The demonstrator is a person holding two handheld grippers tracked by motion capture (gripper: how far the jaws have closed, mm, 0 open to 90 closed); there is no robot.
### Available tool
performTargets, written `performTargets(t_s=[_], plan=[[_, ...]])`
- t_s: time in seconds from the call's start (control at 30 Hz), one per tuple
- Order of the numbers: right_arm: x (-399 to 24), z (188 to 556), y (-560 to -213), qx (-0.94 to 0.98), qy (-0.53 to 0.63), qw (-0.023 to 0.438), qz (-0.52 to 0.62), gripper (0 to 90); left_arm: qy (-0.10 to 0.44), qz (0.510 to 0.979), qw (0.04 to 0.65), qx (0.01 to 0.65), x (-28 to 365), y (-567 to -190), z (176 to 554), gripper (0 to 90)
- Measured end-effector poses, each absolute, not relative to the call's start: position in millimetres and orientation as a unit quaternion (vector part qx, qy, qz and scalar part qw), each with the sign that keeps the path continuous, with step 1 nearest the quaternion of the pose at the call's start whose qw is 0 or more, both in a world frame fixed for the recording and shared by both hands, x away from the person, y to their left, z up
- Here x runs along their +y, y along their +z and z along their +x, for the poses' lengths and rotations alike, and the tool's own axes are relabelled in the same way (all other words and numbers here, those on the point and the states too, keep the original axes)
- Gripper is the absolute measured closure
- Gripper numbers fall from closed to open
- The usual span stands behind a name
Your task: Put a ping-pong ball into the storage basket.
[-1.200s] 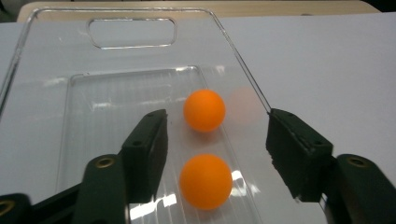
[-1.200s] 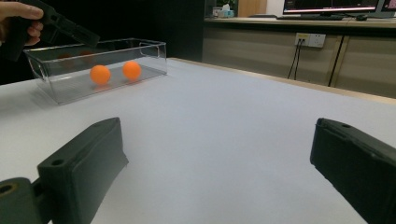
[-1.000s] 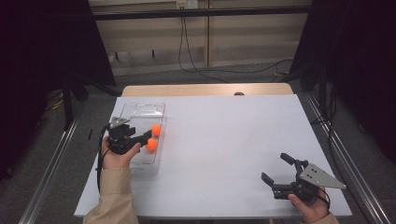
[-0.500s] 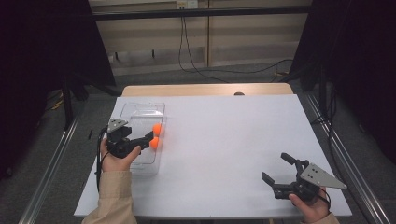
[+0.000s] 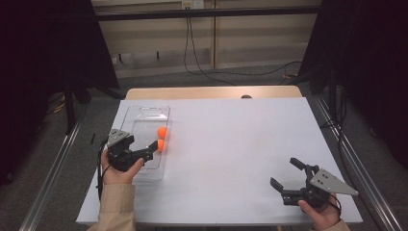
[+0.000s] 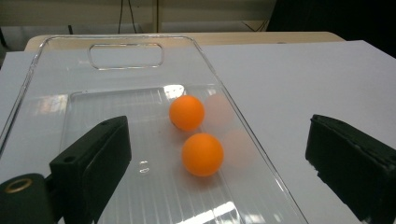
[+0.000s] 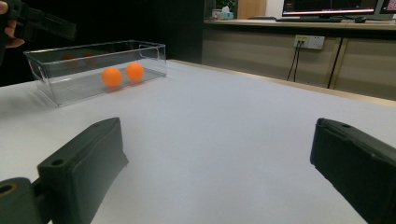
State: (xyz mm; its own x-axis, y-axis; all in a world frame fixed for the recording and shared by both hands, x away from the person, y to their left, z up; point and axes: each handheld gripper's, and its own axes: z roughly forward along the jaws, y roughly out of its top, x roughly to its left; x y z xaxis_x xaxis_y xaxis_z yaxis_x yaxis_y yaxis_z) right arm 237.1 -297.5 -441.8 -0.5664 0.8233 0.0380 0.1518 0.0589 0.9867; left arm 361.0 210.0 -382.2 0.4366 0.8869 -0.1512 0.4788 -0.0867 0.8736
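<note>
Left tongs (image 5: 153, 147) spread wide, just opened, nothing gripped; right tongs (image 5: 284, 173) also released.
Two orange balls (image 6: 202, 154) lie in the clear tray (image 5: 139, 113) by the table's left edge, directly ahead of the left tongs; right tongs well apart at the near right corner.

Even overhead light makes the white table (image 5: 231, 144) bright while the surroundings fall into deep shadow. Glare streaks the clear tray (image 6: 116, 51), and the near jaws look soft; shadows are faint.

Two orange balls (image 6: 194, 135) lying close together inside clear plastic tray (image 6: 126, 56) on white table (image 6: 317, 79); left gripper (image 6: 219, 168) jaws just opened wide, nothing between.
</note>
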Motion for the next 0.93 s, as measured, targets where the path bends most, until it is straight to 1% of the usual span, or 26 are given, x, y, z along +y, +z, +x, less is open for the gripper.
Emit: performTargets(t_s=[0.47,0.77,0.93], plan=[[-298.8,236.3,-441.6,0.667,0.581,0.291,0.366,2.4,0.226,0.704,0.495,0.456,209.1,-387.1,342.8,5.4],[-298.5,236.2,-441.9,0.668,0.580,0.290,0.366,2.4,0.234,0.707,0.512,0.429,209.0,-398.4,329.9,4.0],[-298.6,236.0,-442.4,0.669,0.579,0.289,0.367,2.4,0.234,0.701,0.531,0.416,208.3,-403.4,325.3,3.1]])
